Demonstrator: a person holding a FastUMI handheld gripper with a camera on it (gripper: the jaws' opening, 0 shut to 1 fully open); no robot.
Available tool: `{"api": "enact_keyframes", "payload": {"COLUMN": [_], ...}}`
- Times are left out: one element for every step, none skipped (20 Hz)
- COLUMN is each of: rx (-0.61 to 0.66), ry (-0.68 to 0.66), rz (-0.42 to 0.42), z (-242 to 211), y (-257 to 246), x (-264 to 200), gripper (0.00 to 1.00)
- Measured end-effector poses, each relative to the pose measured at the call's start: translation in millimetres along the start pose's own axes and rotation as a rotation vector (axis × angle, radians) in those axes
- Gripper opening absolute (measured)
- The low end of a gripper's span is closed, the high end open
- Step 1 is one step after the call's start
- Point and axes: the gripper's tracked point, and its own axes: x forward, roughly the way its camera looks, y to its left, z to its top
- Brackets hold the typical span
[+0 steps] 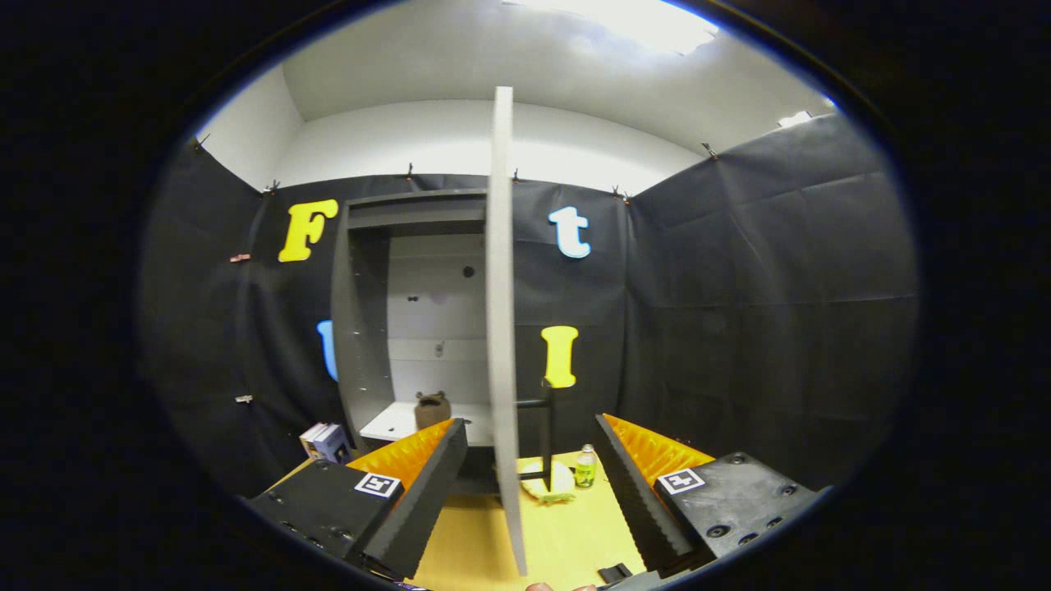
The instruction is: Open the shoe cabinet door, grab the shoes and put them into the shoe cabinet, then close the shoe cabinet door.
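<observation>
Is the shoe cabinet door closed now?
No, the door stands open, edge-on between the open tool's fingers, showing the cabinet interior.

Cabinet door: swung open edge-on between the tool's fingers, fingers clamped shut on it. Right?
Not quite. The cabinet door is open and edge-on between the fingers, but the tool is open; gripper view shows gaps on both sides of the door.

The hand-held gripper wears black ridged fingers backed in orange. The cabinet door is pale grey, the desk yellow, the shoe brown, the small bottle green-tinted.
</observation>
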Motion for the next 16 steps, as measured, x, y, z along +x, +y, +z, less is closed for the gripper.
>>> {"api": "enact_keyframes", "payload": {"rx": [-0.019,-0.034,-0.041,-0.041,-0.036,-0.038,-0.039,-0.041,-0.037,-0.028,-0.017,-0.009,-0.004,-0.002,0.002,0.006], "ry": [0.006,0.017,0.03,0.045,0.063,0.073,0.077,0.081,0.082,0.086,0.089,0.095,0.096,0.099,0.101,0.102], "rz": [-0.024,-0.044,-0.054,-0.059,-0.06,-0.064,-0.058,-0.06,-0.054,-0.055,-0.057,-0.06,-0.066,-0.07,-0.074,-0.075], "z": [-6.3,-12.3,-17.5,-21.7,-26.7,-29.7,-33.3,-33.4,-33.9,-33.9,-33.9,-35.5,-36.7,-37.4,-37.7,-38.1], "y": [-13.7,-25.7,-33.2,-37.7,-41.1,-43.6,-42.8,-41.8,-39.4,-38.4,-36.5,-35.1,-33.6,-31.6,-28.7,-25.6], "x": [8.9,17.5,26.1,34.9,41.5,47.9,54.1,57.2,58.0,56.7,57.5,56.8,56.3,55.5,55.0,52.8], "gripper": [0.98,0.97,0.98,0.98,0.98,0.98,0.98,0.98,0.96,0.96,0.96,0.95,0.96,0.95,0.95,0.95]}}
